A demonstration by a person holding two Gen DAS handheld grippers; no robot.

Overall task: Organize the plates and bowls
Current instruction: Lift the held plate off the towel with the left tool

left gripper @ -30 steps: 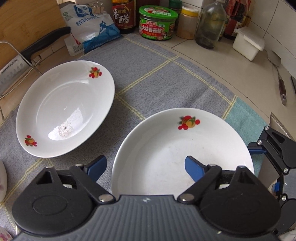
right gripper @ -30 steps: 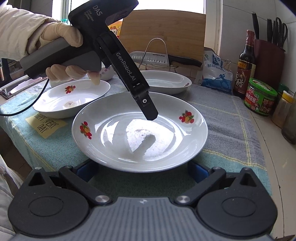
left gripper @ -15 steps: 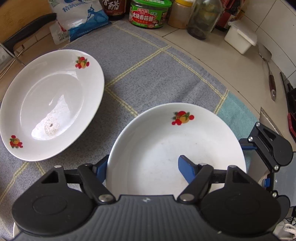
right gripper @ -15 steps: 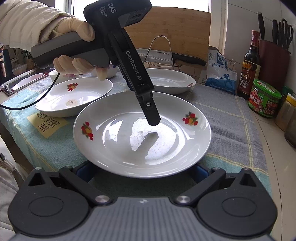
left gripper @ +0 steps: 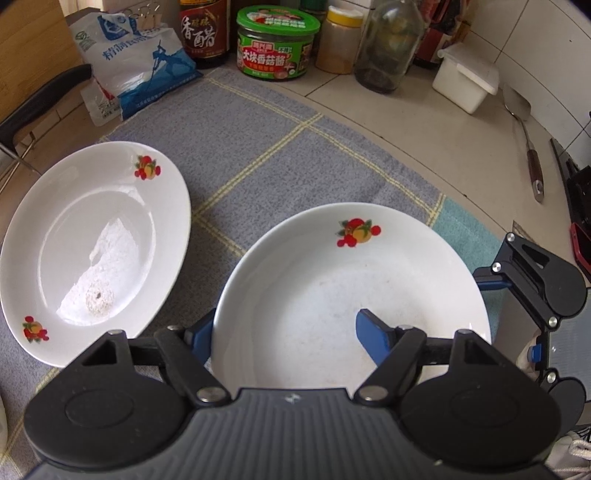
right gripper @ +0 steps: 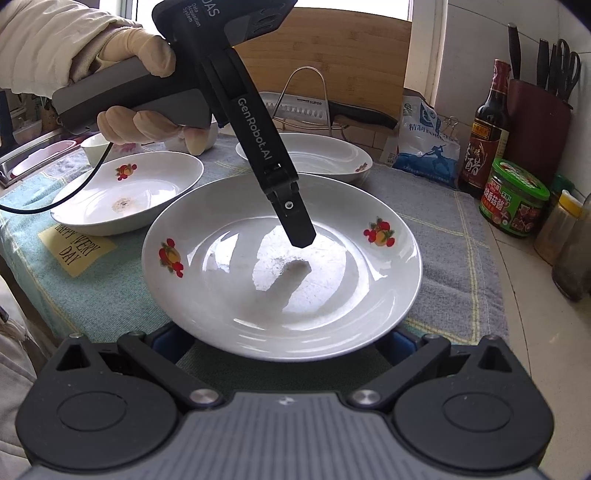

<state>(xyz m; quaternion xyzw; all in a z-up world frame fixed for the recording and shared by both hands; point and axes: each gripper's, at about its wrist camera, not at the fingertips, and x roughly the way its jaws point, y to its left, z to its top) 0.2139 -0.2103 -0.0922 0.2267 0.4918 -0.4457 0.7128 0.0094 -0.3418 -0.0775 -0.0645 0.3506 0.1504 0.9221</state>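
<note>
Left tongs: clamped across the rim of the near plate, one blue finger laid inside it and the other kept outside under the edge; in the right wrist view the tongs are seen angled down into the plate, held by a gloved hand.
Right tongs: stood apart, with the plate's near edge set between the fingers; no contact of the pads with it can be made out.
Near plate: white, with fruit prints; rested on the towel.
Second plate: laid just beside it, apart, with a pale residue in its well.
Third plate: seen farther off, on the towel's teal part.
Towel: grey with yellow checks, spread over the surface.
Back edge: a salt bag, a vinegar bottle and a green-lidded jar are lined up.
</note>
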